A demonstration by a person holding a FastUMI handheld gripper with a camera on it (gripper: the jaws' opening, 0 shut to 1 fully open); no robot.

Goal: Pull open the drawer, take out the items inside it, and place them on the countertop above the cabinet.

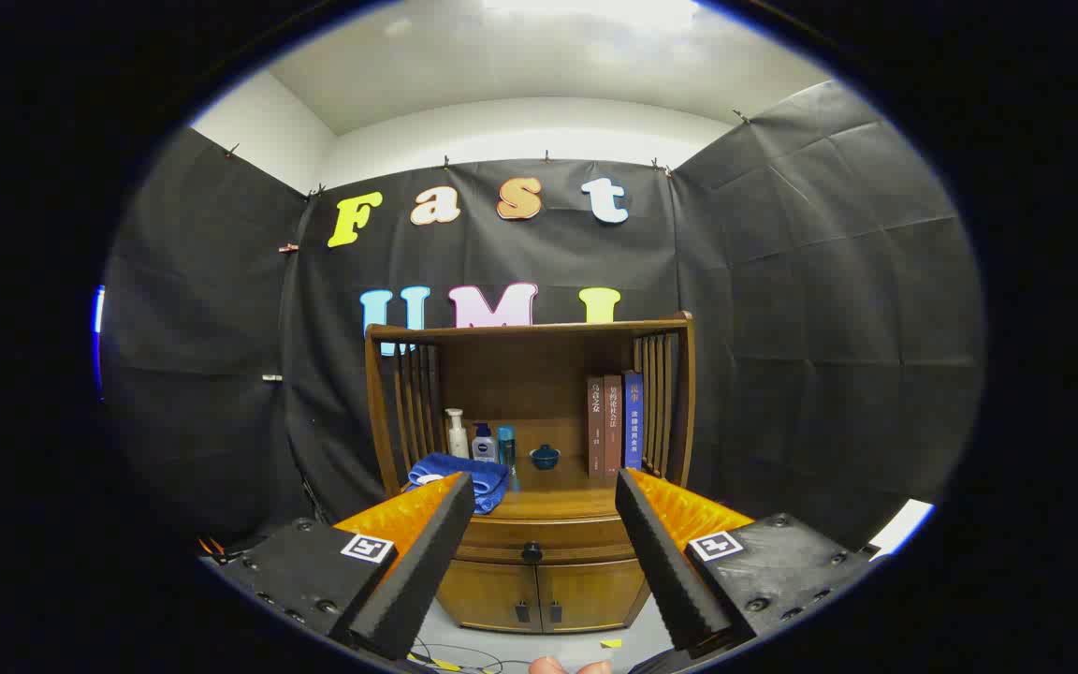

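Note:
A wooden cabinet (pixel 539 562) stands some way ahead of me against the black wall. Its drawer (pixel 544 541) is shut, with a dark round knob (pixel 531 552) in the middle of its front. Above the drawer lies the countertop (pixel 562 504), under a slatted wooden hutch. My gripper (pixel 544 491) is open, its two orange and black fingers (pixel 427 552) spread wide with nothing between them. The drawer knob shows in the gap between the fingers, well beyond their tips. What the drawer holds is hidden.
On the countertop lie a blue cloth (pixel 459 477), a white pump bottle (pixel 457 433), two small bottles (pixel 485 442), a small blue lidded bowl (pixel 545 456) and three upright books (pixel 616 423). Two cupboard doors (pixel 539 592) sit under the drawer. Cables trail on the floor (pixel 445 655).

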